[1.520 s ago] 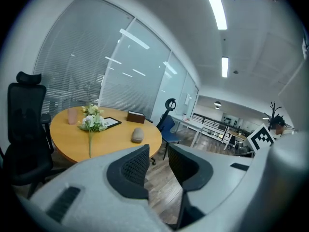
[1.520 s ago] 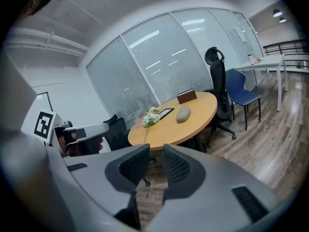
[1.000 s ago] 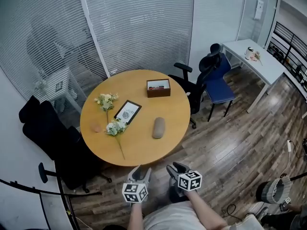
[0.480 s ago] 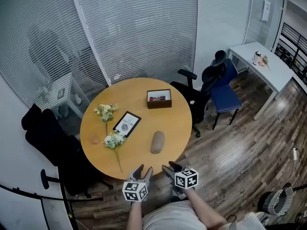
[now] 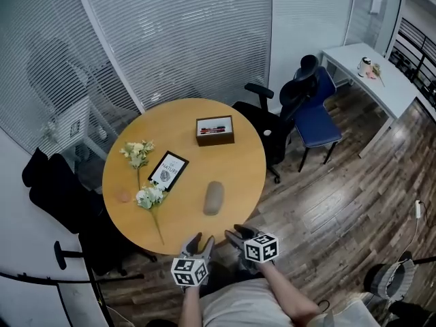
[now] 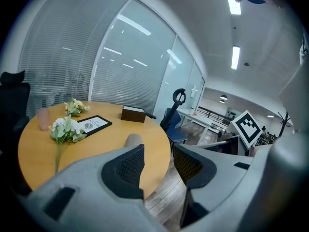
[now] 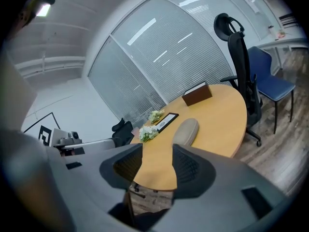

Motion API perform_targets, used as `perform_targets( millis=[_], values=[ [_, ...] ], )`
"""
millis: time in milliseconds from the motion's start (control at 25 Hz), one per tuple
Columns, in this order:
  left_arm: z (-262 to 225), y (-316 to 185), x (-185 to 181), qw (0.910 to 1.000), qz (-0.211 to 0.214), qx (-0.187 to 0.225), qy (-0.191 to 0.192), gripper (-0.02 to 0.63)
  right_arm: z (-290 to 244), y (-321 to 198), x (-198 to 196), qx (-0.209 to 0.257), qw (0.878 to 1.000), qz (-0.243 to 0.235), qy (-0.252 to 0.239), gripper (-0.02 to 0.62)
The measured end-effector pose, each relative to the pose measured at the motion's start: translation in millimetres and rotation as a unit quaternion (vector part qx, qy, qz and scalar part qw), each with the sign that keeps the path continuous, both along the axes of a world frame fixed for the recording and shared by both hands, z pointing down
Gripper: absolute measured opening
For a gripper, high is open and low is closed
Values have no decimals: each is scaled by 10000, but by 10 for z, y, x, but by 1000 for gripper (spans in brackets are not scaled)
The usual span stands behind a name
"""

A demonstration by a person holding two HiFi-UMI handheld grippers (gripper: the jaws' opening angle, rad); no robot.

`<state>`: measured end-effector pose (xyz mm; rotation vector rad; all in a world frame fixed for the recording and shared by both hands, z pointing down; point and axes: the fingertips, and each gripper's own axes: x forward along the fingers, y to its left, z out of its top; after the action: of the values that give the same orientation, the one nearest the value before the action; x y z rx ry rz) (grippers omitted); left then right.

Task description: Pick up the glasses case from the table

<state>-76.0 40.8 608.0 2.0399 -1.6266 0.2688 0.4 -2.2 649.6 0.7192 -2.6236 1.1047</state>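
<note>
The beige glasses case (image 5: 213, 197) lies on the round wooden table (image 5: 231, 169), in its near right part. Both grippers hover just off the table's near edge, short of the case. My left gripper (image 5: 199, 242) is open with nothing between its fingers; in the left gripper view the case (image 6: 133, 139) peeks out above the left jaw. My right gripper (image 5: 236, 234) is open and empty too, and in the right gripper view the case (image 7: 186, 131) lies ahead, a little right of the gap between the jaws.
The table also holds a brown box (image 5: 215, 130) with pens, a framed card (image 5: 168, 169), two flower sprigs (image 5: 146, 196) and a pink cup (image 5: 123, 197). A black office chair (image 5: 272, 125) and a blue chair (image 5: 317, 118) stand to the right. A dark chair (image 5: 61, 196) stands to the left.
Both grippers have moved forward toward the table's near edge, and the table and case now sit closer in the head view.
</note>
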Motion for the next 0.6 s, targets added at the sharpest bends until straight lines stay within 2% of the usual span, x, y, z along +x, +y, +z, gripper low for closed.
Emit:
perform_targets(
  millis=[280, 600],
  values=[
    [-18, -146, -277, 9984, -409, 83, 377, 175, 153, -92, -40, -184, 9996, -118, 154, 178],
    [-23, -568, -509, 9980, -448, 35, 440, 173, 130, -474, -172, -241, 9995, 57, 203, 178]
  ],
)
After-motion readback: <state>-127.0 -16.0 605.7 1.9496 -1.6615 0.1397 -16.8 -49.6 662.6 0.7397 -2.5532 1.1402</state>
